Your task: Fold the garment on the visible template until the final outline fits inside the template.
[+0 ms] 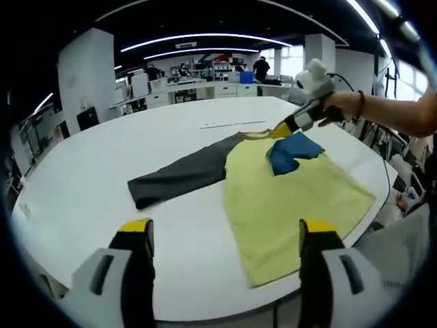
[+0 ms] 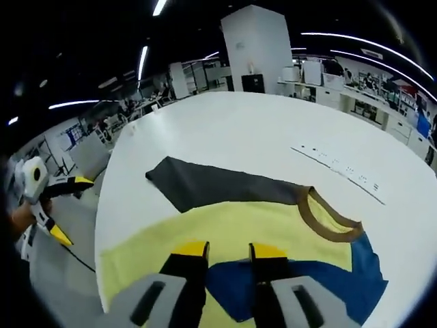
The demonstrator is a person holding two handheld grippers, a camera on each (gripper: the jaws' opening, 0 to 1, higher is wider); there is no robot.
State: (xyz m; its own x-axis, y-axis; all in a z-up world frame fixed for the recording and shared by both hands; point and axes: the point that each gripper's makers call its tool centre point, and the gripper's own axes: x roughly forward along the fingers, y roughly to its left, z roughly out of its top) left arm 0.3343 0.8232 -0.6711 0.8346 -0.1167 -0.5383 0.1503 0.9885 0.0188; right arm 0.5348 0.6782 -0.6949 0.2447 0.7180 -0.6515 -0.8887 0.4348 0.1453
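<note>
A T-shirt lies flat on the white table. Its body is yellow, one grey sleeve is spread out to the side, and the blue sleeve is folded onto the body beside the brown collar. In the left gripper view, my left gripper is open wide above the table's near edge, short of the hem. My right gripper hovers over the blue sleeve with a narrow gap between its fingers and no cloth pinched. It also appears as the right gripper by the collar.
A thin white strip with small marks lies on the table beyond the collar. In the right gripper view, the left gripper hangs off the table's left edge. A hand holds the right gripper. Desks and people stand far behind.
</note>
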